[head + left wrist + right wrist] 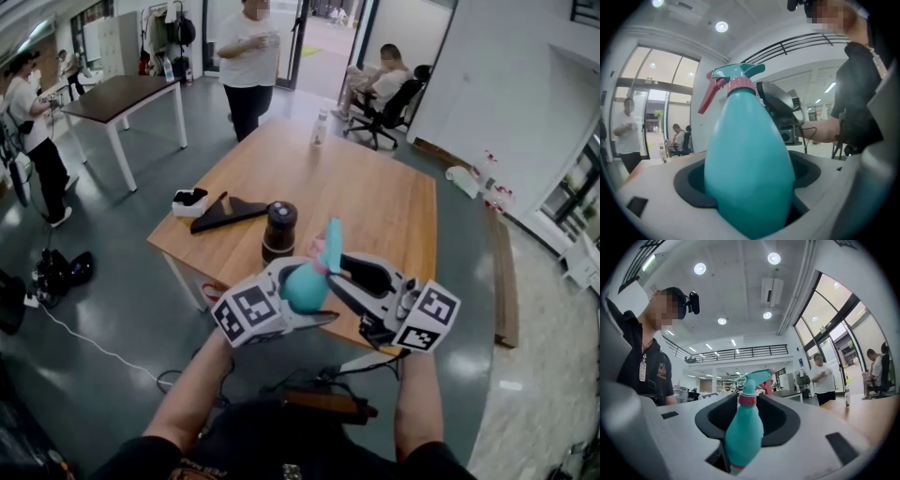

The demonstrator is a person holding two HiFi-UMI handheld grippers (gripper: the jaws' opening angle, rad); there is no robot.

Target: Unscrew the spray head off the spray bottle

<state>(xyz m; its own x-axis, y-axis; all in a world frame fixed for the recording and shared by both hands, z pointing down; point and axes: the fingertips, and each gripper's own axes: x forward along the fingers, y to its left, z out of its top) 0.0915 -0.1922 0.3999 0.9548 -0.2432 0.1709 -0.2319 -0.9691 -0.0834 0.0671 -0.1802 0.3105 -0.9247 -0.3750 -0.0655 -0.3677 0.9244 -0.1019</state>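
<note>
The teal spray bottle (pixel 305 286) with its pink collar, teal spray head (pixel 331 239) and pink trigger hangs in the air before the person, over the near edge of the wooden table (pixel 375 187). My left gripper (pixel 298 309) is shut on the bottle's fat body (pixel 750 164), which fills its dark jaw recess in the left gripper view. My right gripper (pixel 352 281) comes in from the right. In the right gripper view the bottle (pixel 743 432) stands between its jaws with gaps on both sides, and the collar (pixel 746 399) and spray head (pixel 752 378) rise clear.
On the table behind stand a dark jar (pixel 279 230), a black wedge-shaped object (pixel 230 211), a white box (pixel 189 202) and a small bottle (pixel 320 127) at the far edge. A person stands beyond the table and another sits in a chair (pixel 389 103). A second table (pixel 122 94) is at the left.
</note>
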